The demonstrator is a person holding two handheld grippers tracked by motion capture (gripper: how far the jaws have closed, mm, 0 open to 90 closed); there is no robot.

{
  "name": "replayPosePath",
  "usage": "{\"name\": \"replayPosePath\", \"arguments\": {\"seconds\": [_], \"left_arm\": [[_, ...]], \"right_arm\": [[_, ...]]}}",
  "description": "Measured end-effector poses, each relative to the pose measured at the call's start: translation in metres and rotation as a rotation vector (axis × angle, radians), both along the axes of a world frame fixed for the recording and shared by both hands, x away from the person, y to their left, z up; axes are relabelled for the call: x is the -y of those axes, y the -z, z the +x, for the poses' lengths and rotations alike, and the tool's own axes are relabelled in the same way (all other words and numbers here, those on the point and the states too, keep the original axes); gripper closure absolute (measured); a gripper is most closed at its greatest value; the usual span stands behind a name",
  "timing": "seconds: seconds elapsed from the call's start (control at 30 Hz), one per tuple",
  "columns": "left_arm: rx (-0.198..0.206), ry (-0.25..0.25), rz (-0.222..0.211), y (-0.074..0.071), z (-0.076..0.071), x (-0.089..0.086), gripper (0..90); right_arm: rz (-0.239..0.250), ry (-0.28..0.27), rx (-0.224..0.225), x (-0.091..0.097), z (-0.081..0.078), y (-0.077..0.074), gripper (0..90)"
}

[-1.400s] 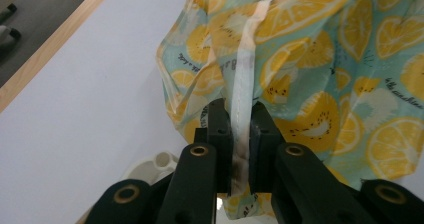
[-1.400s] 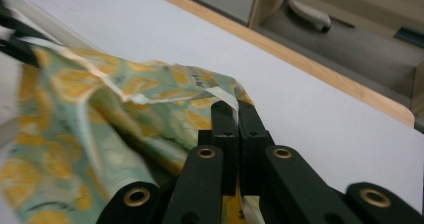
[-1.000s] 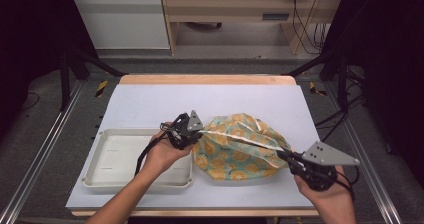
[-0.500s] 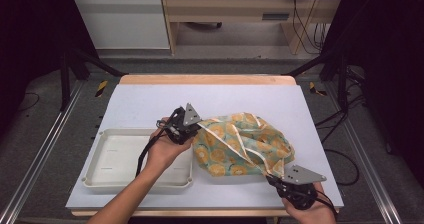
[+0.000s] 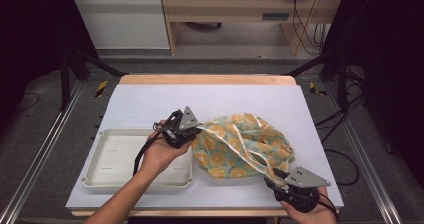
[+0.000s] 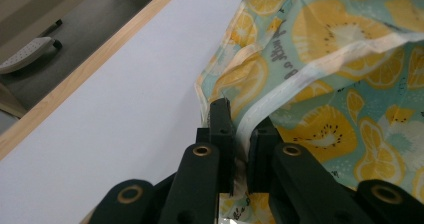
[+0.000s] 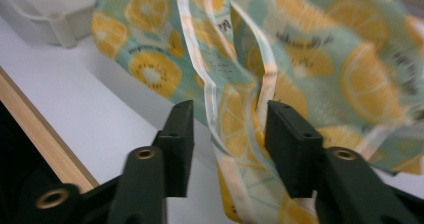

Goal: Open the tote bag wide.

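**Cloth stretched between your hands**

On the worktop point(image 5: 150, 96), the cloth point(image 5: 240, 144) runs lengthwise from your left gripper point(image 5: 192, 132), clamped on its hem, to your right gripper point(image 5: 272, 176), whose jaws have just been opening, cloth loose between them.

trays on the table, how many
1. The white tray sits at the near left of the table, under the left hand, beside the fruit-print cloth. The bunched cloth could hide something small, hardly a second tray.
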State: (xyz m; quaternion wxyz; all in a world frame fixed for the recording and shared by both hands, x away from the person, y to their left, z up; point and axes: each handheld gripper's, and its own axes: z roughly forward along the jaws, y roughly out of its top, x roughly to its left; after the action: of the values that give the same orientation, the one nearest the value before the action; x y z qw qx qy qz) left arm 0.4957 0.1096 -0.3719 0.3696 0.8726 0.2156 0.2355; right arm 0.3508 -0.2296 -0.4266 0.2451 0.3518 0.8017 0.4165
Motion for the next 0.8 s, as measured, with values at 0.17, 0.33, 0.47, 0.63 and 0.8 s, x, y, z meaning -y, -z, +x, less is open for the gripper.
{"name": "replayPosePath", "arguments": {"seconds": [0.17, 0.33, 0.47, 0.63, 0.8], "left_arm": [[0.002, 0.002, -0.001, 0.001, 0.001, 0.001, 84.8], [0.002, 0.011, 0.000, 0.001, 0.001, 0.001, 84.7], [0.006, 0.021, -0.007, -0.002, -0.001, 0.002, 84.7], [0.022, 0.041, -0.032, -0.010, -0.006, -0.001, 84.7], [0.031, 0.062, -0.034, -0.017, -0.013, -0.007, 84.6]], "right_arm": [[0.016, -0.014, 0.051, 0.001, -0.008, -0.020, 40.6], [-0.007, -0.013, 0.078, -0.001, -0.004, -0.034, 39.1], [-0.034, 0.002, 0.063, -0.001, 0.022, -0.038, 39.3], [-0.048, 0.010, -0.027, 0.004, 0.068, -0.024, 39.1], [-0.040, -0.079, -0.068, 0.002, 0.071, -0.018, 82.0]]}}
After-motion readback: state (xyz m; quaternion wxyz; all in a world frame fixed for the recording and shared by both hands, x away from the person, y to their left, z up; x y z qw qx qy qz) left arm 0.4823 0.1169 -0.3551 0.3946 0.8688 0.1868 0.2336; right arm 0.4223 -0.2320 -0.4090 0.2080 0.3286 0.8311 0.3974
